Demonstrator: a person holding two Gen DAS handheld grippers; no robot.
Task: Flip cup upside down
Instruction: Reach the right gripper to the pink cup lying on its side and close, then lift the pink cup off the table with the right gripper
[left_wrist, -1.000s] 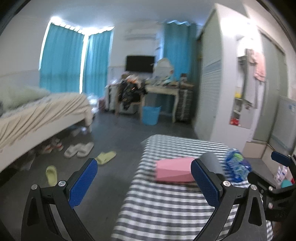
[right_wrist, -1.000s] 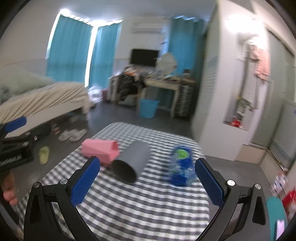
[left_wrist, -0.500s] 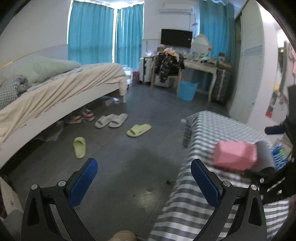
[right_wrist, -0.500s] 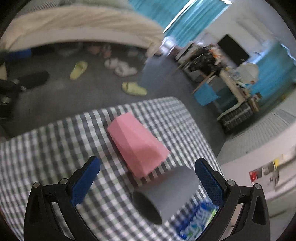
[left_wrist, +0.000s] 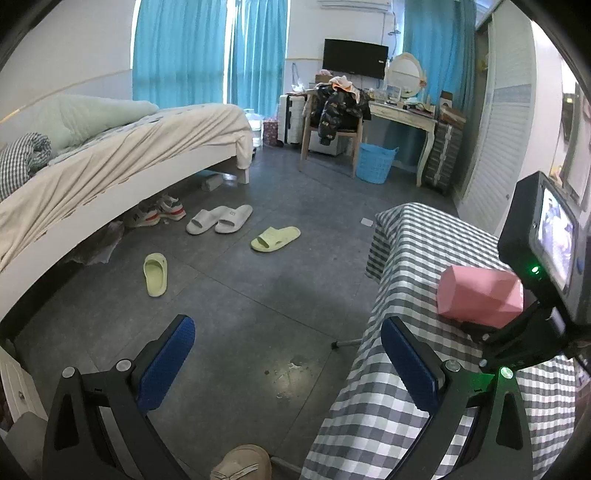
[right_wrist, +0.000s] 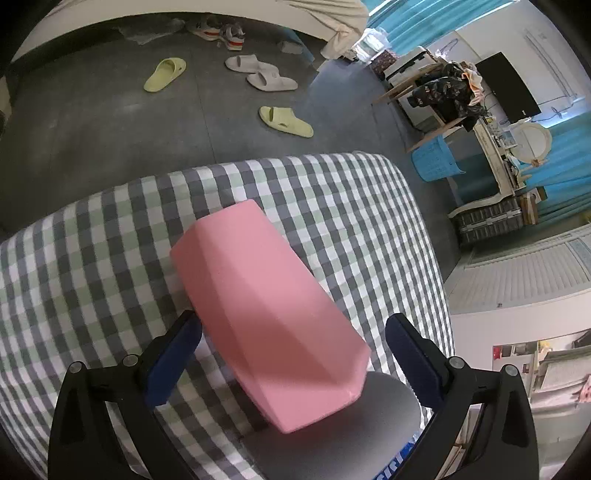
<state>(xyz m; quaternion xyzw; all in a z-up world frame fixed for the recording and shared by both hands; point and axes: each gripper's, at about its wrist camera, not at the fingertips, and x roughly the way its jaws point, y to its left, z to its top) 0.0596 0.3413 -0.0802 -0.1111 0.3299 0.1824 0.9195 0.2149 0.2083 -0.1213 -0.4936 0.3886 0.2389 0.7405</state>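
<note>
A pink faceted cup (right_wrist: 266, 310) lies on its side on the checked tablecloth (right_wrist: 92, 266); it also shows in the left wrist view (left_wrist: 480, 295). A grey cup (right_wrist: 369, 417) lies on its side against it, partly under its near end. My right gripper (right_wrist: 291, 358) is open, its blue fingers (right_wrist: 170, 362) on either side of the pink cup's wide end, close above it. My left gripper (left_wrist: 288, 365) is open and empty, held off the table's left edge over the floor. The right gripper's body (left_wrist: 535, 280) hides the grey cup in the left wrist view.
The checked table (left_wrist: 406, 240) has its left edge beside bare floor. A blue-labelled bottle (right_wrist: 399, 465) lies beside the grey cup. Slippers (left_wrist: 275, 238), a bed (left_wrist: 110, 155), a blue basket (left_wrist: 376, 162) and a desk with a chair (left_wrist: 332, 110) stand farther off.
My right gripper has moved down and forward over the pink cup, which now sits between its fingers. My left gripper has swung left, away from the table, over the floor.
</note>
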